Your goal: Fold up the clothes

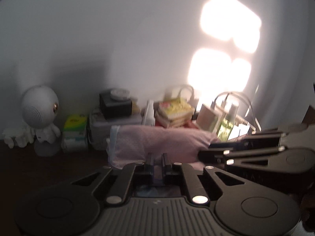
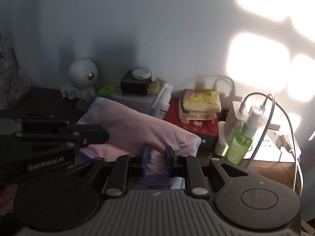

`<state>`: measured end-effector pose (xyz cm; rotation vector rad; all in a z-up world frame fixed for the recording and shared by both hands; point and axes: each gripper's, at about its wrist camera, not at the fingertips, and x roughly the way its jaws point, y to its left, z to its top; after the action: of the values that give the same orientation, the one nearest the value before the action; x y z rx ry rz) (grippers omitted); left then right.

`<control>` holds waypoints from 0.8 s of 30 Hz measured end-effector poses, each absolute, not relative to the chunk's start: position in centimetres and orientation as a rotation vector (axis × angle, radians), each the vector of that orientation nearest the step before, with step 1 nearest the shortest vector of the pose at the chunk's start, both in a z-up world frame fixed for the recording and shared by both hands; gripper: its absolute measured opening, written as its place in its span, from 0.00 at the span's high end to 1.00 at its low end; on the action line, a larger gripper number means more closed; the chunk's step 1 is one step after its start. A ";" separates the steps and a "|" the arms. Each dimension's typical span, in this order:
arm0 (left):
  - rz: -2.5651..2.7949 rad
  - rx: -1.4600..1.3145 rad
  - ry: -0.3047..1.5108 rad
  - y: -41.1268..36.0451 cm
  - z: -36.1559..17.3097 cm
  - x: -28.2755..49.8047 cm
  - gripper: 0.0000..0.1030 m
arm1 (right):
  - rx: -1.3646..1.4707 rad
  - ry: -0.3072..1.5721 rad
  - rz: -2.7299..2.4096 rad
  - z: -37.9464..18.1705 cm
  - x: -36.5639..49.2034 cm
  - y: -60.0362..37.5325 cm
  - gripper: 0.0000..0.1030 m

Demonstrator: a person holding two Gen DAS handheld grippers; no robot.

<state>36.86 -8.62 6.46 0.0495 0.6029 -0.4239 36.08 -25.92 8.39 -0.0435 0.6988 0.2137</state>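
Right wrist: spray bottle beside pink garment

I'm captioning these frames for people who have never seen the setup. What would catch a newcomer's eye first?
Probably the bright patches of sunlight on the pale wall at upper right. Next, the folded pink garment lying mid-table, with the right hand-held gripper at its near edge and the left hand-held gripper reaching in from the left. Behind it, a white round-headed figure stands at the wall and a green spray bottle catches the light.

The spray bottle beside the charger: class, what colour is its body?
Translucent green spray bottle with a white top, clearest in the right wrist view.
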 end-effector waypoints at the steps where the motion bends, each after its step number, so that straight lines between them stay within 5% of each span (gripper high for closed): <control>1: -0.415 0.050 0.576 -8.5 6.2 36.2 0.93 | -0.009 0.692 0.215 8.5 35.8 -26.7 0.77; 4: -0.420 -0.006 0.559 -7.2 8.0 35.0 0.89 | 0.077 0.609 0.193 12.2 33.6 -28.5 0.76; 7: -0.405 0.001 0.504 -5.5 11.6 32.0 0.86 | 0.033 0.490 0.205 18.3 28.7 -29.3 0.60; 12: -0.433 0.048 0.433 -3.9 17.0 22.6 0.53 | 0.009 0.441 0.228 24.7 17.9 -30.2 0.36; 14: -0.408 0.074 0.426 -3.7 17.8 18.7 0.53 | 0.036 0.457 0.257 25.8 13.8 -30.2 0.31; 19: -0.332 0.063 0.496 -2.4 16.8 10.2 0.40 | 0.160 0.494 0.315 24.9 5.1 -29.3 0.21; 21: -0.299 0.098 0.510 -2.7 14.8 6.6 0.30 | 0.224 0.512 0.325 22.2 1.7 -27.7 0.16; 24: -0.224 0.098 0.586 -2.5 10.3 2.4 0.29 | 0.244 0.536 0.311 16.6 -2.2 -24.2 0.02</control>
<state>2.39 -2.47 10.32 0.0979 0.5864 -0.2241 -2.20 -24.18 16.59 0.2442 0.5364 0.3106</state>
